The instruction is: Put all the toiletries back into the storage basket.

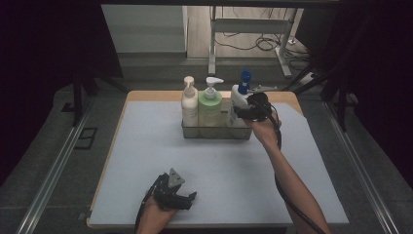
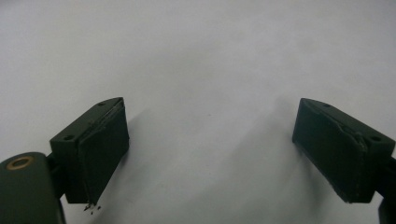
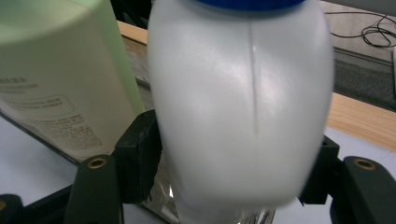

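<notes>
White plastic bottle with a blue pump top [image 3: 240,107] sits clamped between the right claw [image 3: 236,163], upper right of centre; left claw [image 2: 210,154] rests apart on the pale surface [image 1: 146,161].

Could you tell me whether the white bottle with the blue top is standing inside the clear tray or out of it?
Inside: the white bottle stands upright at the right end of the tray, beside the green bottle, with the right gripper around its body.

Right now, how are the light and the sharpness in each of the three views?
High view: dim and dark at the edges, with the grey table mat lit best. Left gripper view: evenly lit, soft shadows beside the jaws on the mat. Right gripper view: the white bottle is very near and slightly blurred, mostly at its lower edge.
</notes>
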`<state>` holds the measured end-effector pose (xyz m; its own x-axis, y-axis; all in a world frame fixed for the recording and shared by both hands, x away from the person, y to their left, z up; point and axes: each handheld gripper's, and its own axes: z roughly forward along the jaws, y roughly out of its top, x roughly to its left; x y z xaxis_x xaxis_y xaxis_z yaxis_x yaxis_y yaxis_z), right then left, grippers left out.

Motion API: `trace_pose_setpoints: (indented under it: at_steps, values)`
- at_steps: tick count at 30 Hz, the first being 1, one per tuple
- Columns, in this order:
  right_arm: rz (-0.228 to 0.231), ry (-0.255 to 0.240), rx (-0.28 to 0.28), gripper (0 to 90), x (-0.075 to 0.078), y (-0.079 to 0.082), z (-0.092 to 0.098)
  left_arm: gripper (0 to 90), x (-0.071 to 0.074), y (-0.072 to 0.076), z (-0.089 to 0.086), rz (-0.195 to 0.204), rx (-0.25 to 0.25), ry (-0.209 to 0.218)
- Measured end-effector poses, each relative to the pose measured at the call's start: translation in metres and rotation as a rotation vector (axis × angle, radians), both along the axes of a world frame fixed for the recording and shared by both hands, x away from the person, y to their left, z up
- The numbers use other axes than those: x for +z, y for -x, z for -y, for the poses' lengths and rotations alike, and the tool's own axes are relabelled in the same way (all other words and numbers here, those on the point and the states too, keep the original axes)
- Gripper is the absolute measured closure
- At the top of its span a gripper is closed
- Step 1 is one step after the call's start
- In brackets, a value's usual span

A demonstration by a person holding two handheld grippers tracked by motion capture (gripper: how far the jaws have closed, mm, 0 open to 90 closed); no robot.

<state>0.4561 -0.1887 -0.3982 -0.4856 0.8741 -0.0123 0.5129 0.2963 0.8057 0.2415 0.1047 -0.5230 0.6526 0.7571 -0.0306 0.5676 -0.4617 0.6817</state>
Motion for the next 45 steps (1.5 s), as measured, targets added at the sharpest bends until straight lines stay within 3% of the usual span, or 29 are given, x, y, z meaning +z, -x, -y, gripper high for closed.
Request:
trace_pose_setpoints:
  at_steps: [9, 15, 22, 28, 33, 41, 45]
  values:
    - [-0.001, 0.002, 0.041, 33.1, 0.004, 0.015, 0.011, 10.7, 0.000, 0.000, 0.000, 0.000, -0.001, -0.001]
    - [-0.008, -0.036, 0.080, 32.7, 0.005, 0.026, 0.021, 10.6, 0.000, 0.000, 0.000, 0.000, -0.001, -0.001]
    - [-0.014, -0.052, 0.080, 38.4, 0.005, 0.036, 0.036, 10.6, 0.000, 0.000, 0.000, 0.001, 0.000, 0.002]
    - [-0.040, -0.051, 0.056, 49.2, -0.001, 0.034, 0.054, 10.6, 0.000, 0.000, 0.000, 0.000, 0.000, 0.001]
    - [-0.046, -0.050, 0.033, 65.4, -0.003, 0.028, 0.064, 10.7, 0.000, 0.000, 0.000, 0.000, 0.000, 0.001]
    - [-0.056, -0.017, 0.003, 85.7, -0.011, 0.010, 0.062, 10.6, 0.000, 0.000, 0.000, -0.001, 0.000, 0.001]
    - [-0.059, -0.008, -0.006, 89.6, -0.015, -0.001, 0.059, 10.7, 0.000, 0.000, 0.000, 0.000, -0.001, 0.000]
